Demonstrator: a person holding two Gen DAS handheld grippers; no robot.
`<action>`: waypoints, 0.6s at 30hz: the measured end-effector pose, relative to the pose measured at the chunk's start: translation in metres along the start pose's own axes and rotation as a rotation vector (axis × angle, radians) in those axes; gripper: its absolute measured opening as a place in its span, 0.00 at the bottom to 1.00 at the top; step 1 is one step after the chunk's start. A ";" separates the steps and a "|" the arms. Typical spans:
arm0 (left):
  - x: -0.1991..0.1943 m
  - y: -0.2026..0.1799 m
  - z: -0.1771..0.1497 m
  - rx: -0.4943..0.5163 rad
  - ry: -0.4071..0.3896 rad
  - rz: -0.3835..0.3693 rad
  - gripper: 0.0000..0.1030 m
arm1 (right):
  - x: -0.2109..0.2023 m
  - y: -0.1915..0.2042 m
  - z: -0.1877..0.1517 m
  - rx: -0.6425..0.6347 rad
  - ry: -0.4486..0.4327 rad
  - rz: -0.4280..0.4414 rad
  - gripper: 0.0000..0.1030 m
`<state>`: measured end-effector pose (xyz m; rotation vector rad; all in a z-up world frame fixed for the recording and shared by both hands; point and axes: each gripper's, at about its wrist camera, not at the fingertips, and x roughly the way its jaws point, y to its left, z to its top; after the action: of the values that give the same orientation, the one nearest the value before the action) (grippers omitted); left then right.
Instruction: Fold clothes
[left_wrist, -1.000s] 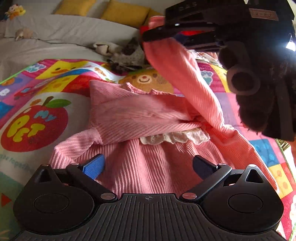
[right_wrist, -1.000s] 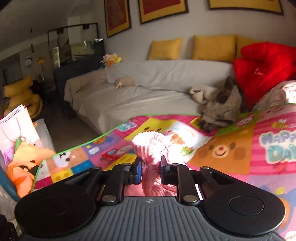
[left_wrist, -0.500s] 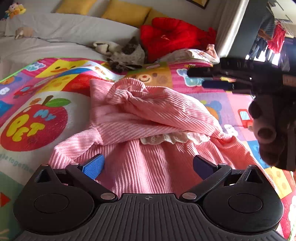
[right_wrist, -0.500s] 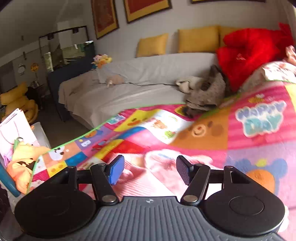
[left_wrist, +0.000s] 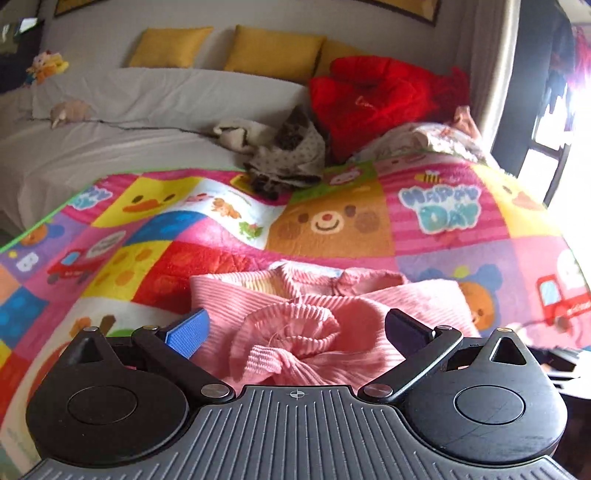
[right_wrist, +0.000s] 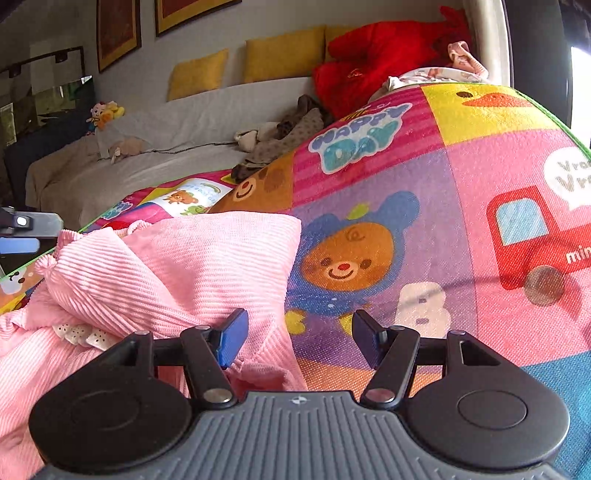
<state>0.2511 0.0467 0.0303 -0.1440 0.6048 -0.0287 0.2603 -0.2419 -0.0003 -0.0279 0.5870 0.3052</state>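
A pink ribbed child's garment (left_wrist: 314, 317) lies on a colourful cartoon play mat (left_wrist: 332, 221), its sleeves folded across the body. A gathered cuff (left_wrist: 291, 328) sits on top. My left gripper (left_wrist: 295, 328) is open and empty, low over that cuff, with the jaws wide apart on either side. In the right wrist view the garment (right_wrist: 184, 266) lies at the left, with white lace trim (right_wrist: 79, 334) showing. My right gripper (right_wrist: 297, 338) is open and empty at the garment's right edge; its left finger is over pink cloth, its right finger over the mat (right_wrist: 461, 240).
A grey-covered sofa (left_wrist: 110, 122) with yellow cushions (left_wrist: 273, 53) stands behind the mat. A red plush (left_wrist: 373, 99) and a heap of grey and patterned clothes (left_wrist: 284, 151) lie at the mat's far edge. The left gripper's tip (right_wrist: 22, 232) shows at the left of the right wrist view.
My right gripper let go of the pink sleeve, which dropped across the garment, then moved down to the garment's right edge. My left gripper moved forward over the folded sleeves.
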 end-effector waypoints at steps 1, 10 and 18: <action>0.004 0.002 -0.003 0.023 0.006 0.028 1.00 | -0.001 0.001 0.000 -0.010 -0.002 0.004 0.62; 0.017 0.035 -0.018 0.127 0.035 0.200 1.00 | 0.001 -0.003 0.001 0.028 0.005 0.018 0.71; -0.010 0.045 -0.003 0.059 -0.017 0.153 1.00 | 0.002 0.000 0.004 0.006 0.011 -0.007 0.72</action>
<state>0.2403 0.0914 0.0274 -0.0401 0.5957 0.1026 0.2642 -0.2406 0.0021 -0.0260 0.5988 0.2968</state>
